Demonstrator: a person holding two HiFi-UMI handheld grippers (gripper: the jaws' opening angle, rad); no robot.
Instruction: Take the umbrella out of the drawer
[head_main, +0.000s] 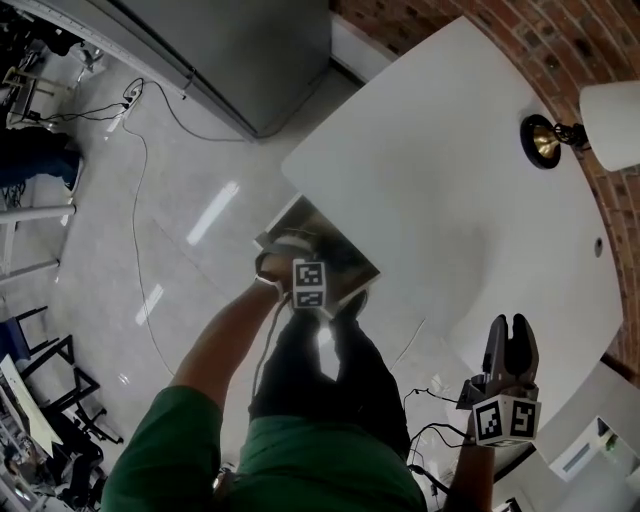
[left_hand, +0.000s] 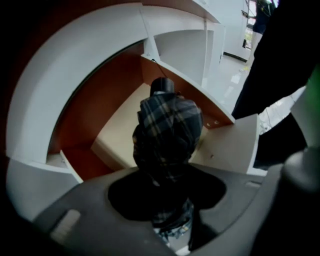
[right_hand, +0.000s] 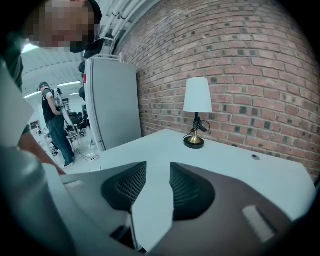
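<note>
A folded plaid umbrella (left_hand: 167, 127) stands up between the jaws of my left gripper (left_hand: 167, 172), which is shut on its lower end. Its black tip (left_hand: 162, 85) points away from the camera. Below it lies the open drawer (left_hand: 117, 137), with a pale floor and red-brown walls. In the head view the left gripper (head_main: 303, 262) points steeply down over the drawer (head_main: 345, 245), which juts out from under the white table (head_main: 450, 150). My right gripper (head_main: 511, 328) hovers by the table's near edge. Its jaws (right_hand: 157, 175) stand a little apart with nothing between them.
A lamp with a white shade (head_main: 612, 122) and brass base (head_main: 543, 140) stands at the table's far side by the brick wall. A grey cabinet (head_main: 250, 50) stands on the floor beyond the table. Cables (head_main: 140, 200) trail across the floor. A person (right_hand: 52, 122) stands far off.
</note>
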